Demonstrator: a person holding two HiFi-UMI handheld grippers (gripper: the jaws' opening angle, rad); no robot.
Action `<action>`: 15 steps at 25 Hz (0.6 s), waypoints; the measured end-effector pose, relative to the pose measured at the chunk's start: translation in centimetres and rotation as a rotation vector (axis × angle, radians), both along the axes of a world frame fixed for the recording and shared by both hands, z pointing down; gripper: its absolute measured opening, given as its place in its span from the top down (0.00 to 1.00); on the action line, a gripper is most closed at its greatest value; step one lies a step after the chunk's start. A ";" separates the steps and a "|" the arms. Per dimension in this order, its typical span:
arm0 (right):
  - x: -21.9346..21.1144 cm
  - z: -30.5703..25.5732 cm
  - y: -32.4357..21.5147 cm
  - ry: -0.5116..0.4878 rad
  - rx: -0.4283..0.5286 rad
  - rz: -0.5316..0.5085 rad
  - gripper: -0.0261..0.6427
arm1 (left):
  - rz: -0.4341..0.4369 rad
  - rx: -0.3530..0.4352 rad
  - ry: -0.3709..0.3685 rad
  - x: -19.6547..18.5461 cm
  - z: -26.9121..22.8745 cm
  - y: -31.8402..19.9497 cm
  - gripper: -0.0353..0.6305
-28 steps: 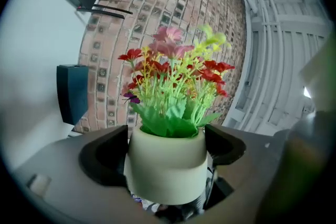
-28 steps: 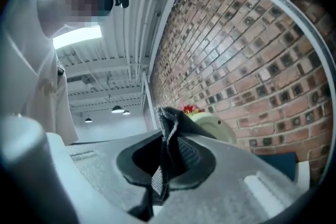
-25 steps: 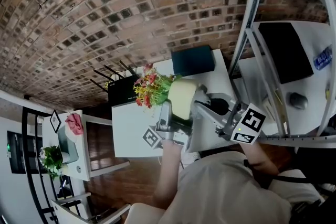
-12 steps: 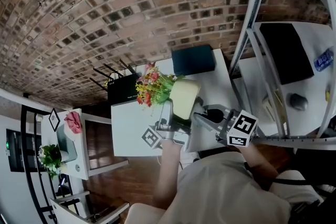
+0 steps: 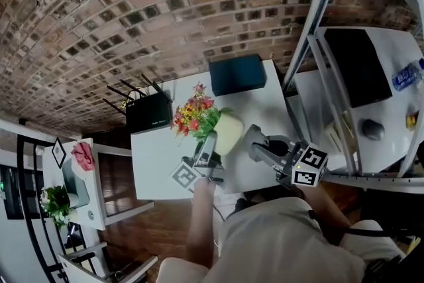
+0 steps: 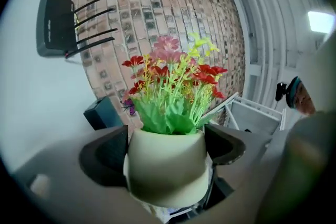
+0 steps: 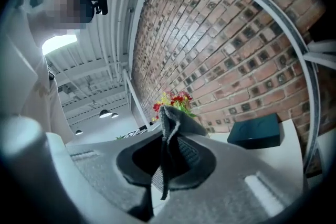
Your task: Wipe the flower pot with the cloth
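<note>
While the left gripper (image 6: 167,147) kept its jaws pressed against both sides of the cream flower pot (image 5: 228,132), both hands came down toward the white table (image 5: 159,149). In the head view the pot and its red and yellow artificial flowers (image 5: 194,117) looked smaller and sat lower than a second before. They hung over the front middle of the table, between the black router (image 5: 148,113) and the person's body. The pot was tipped, with the flowers leaning toward the router. Whether its base touched the tabletop could not be made out.

The right gripper (image 7: 167,157) sank as well, its jaws shut on a fold of the grey cloth (image 7: 167,128), which stood up between them and trailed below. A second earlier the cloth had lain against the pot's right flank. Now it sat just beside the pot, lower and a little toward the person, and contact was not clear. The dark blue box (image 5: 237,74) at the far edge of the table had not moved.

The lowering probably meant that one pass of wiping on that flank was over. Either the pot was being brought down to rest, or the pair was being reset for another side. The cloth was firmly held and close by, so wiping could resume readily.
</note>
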State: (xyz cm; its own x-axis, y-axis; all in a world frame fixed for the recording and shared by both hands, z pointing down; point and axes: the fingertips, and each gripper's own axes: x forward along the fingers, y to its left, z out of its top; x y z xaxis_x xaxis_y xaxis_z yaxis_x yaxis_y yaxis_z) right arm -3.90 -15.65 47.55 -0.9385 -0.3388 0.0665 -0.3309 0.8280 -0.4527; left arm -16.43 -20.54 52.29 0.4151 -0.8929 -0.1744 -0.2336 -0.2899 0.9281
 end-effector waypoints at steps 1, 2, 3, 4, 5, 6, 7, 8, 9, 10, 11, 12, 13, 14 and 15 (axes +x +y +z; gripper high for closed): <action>0.3 0.4 -0.1 0.009 -0.014 0.012 0.96 | 0.002 -0.021 -0.055 -0.3 1.3 -0.1 0.23; 0.5 0.9 -0.2 0.019 -0.027 0.022 0.96 | 0.006 -0.040 -0.108 -0.5 2.6 -0.2 0.23; 0.8 1.4 -0.2 0.029 -0.041 0.031 0.96 | 0.016 -0.048 -0.154 -0.7 3.8 -0.5 0.23; 1.0 1.9 -0.3 0.038 -0.054 0.039 0.96 | 0.029 -0.050 -0.195 -0.8 4.8 -0.8 0.23; 1.2 2.4 -0.2 0.048 -0.068 0.047 0.96 | 0.039 -0.055 -0.234 -0.9 5.9 -1.1 0.23; 1.3 3.0 -0.2 0.058 -0.082 0.055 0.96 | 0.042 -0.064 -0.278 -1.2 6.8 -1.5 0.23; 1.4 3.6 -0.2 0.068 -0.096 0.062 0.96 | 0.043 -0.072 -0.331 -1.5 7.8 -1.9 0.23; 1.4 4.2 -0.2 0.077 -0.108 0.067 0.96 | 0.049 -0.079 -0.383 -1.8 8.8 -2.3 0.23; 1.4 4.8 -0.2 0.085 -0.120 0.072 0.96 | 0.060 -0.086 -0.431 -1.9 9.8 -2.6 0.23; 1.5 5.4 -0.2 0.093 -0.131 0.075 0.96 | 0.073 -0.095 -0.481 -1.9 10.9 -3.0 0.23; 1.5 6.0 -0.2 0.101 -0.142 0.076 0.96 | 0.083 -0.105 -0.536 -1.9 12.0 -3.3 0.23; 1.6 6.6 -0.2 0.109 -0.153 0.072 0.96 | 0.089 -0.113 -0.599 -1.8 13.0 -3.6 0.23; 1.5 7.2 -0.1 0.117 -0.165 0.062 0.96 | 0.092 -0.114 -0.667 -1.7 14.0 -3.8 0.23; 1.4 7.9 0.1 0.124 -0.178 0.050 0.96 | 0.094 -0.105 -0.741 -1.5 14.8 -3.8 0.23; 1.3 8.6 0.1 0.131 -0.190 0.039 0.96 | 0.102 -0.088 -0.820 -1.1 15.5 -3.7 0.23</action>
State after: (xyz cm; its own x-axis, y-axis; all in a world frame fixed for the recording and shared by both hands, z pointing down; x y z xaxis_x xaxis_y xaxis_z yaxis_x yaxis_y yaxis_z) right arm -2.61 -15.51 56.18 -0.9043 -0.3441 0.2528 -0.4269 0.7176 -0.5503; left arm -17.57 -24.27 67.81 0.4597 -0.8403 0.2873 -0.8223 -0.2806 0.4950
